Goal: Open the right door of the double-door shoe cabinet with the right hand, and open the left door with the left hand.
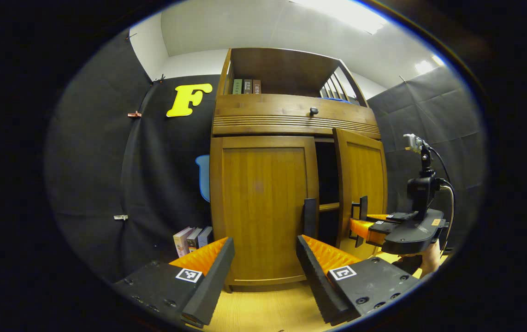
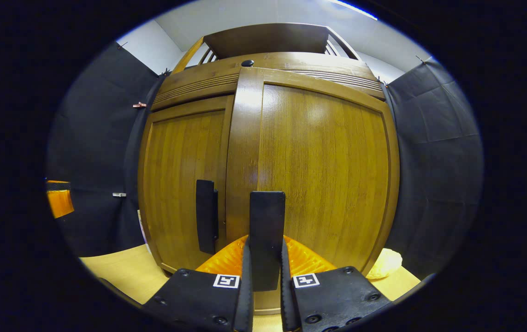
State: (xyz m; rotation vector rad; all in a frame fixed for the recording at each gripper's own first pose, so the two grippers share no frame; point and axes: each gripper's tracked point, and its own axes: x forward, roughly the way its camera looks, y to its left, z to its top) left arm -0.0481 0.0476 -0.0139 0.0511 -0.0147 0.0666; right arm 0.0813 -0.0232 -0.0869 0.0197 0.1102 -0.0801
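Note:
The wooden shoe cabinet [image 1: 263,207] stands straight ahead in the left gripper view. Its left door [image 1: 263,207] is closed, with a dark upright handle [image 1: 310,217] at its inner edge. The right door [image 1: 362,184] is swung ajar, and a dark gap shows beside it. My left gripper [image 1: 264,246] is open, short of the left door and just left of its handle. In the right gripper view my right gripper [image 2: 266,251] is shut on the right door's handle [image 2: 267,221], close against the right door [image 2: 328,170]. The left door's handle [image 2: 206,216] hangs beside it.
Several books [image 1: 192,239] stand on the floor left of the cabinet, and more books [image 1: 246,86] sit on its top shelf. A drawer with a round knob [image 1: 313,110] runs above the doors. The floor [image 1: 263,309] is pale wood. A pale yellow object [image 2: 385,263] lies right of the cabinet's base.

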